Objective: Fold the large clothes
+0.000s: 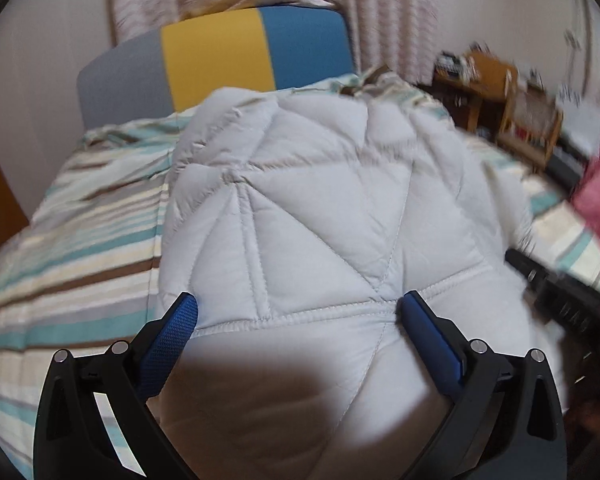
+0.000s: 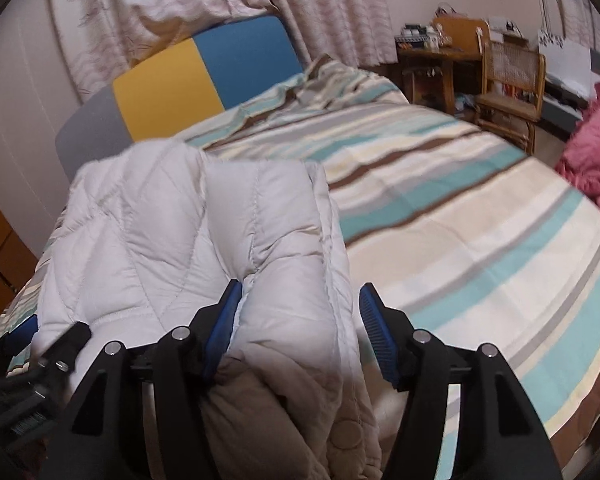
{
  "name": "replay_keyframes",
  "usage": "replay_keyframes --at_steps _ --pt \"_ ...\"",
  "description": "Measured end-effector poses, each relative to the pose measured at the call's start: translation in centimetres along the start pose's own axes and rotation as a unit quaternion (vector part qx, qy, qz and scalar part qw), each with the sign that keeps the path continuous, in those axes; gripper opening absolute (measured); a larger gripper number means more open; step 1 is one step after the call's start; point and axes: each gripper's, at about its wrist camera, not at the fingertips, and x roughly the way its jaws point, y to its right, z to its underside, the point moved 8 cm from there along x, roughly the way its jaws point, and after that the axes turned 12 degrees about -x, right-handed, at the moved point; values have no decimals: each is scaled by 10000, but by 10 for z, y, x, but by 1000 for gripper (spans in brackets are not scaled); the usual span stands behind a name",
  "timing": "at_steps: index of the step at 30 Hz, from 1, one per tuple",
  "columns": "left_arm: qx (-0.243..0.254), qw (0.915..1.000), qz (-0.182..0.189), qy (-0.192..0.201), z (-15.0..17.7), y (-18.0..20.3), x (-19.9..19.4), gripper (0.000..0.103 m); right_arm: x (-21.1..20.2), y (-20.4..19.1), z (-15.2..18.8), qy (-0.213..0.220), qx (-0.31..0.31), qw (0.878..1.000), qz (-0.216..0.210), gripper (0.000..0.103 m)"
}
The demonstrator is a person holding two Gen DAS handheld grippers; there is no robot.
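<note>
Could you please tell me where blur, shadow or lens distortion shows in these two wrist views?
Left wrist view: wooden furniture at right is motion-smeared; dark shadow lies on the white quilted padded jacket near the lens. Right wrist view: sharper; fisheye bends the striped bedspread; black vignette rings both.

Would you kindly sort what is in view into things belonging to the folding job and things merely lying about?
Job: white quilted padded jacket; striped bed cover under it.

Lying about: pink fuzzy blanket; wooden cane chair; grey, yellow and blue headboard; patterned curtains.
</note>
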Motion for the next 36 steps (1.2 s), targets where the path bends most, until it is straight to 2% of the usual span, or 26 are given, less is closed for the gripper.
replay_keyframes --at_steps 2,6,8,12,16,20,28,36 --pt "73 9999 -40 -69 2 -1 6 100 4 0 1 -38 29 10000 -49 59" --pt "-134 9993 149 -319 -3 -8 3 100 -1 -6 -2 -70 -333 9994 77 60" --pt "-296 9986 263 -355 -5 -13 -4 100 -5 -5 -2 -124 -247 9996 -35 60" --pt "-874 9945 466 -333 -7 -34 -23 100 -15 1 0 -280 183 9986 -405 68" --pt "-1290 9892 554 -417 -5 -56 -30 100 -28 2 -1 -330 120 9985 -409 74" --pt "-1342 9875 628 -540 0 -62 -32 100 -40 -2 -3 -337 -67 9988 -348 79" --pt "-1310 9884 518 -560 -7 -73 -41 100 -40 -10 -9 -472 -327 9977 -362 79" --pt "-1163 9823 958 -1113 6 -63 -27 100 -12 -10 -4 -944 -472 9929 -551 79"
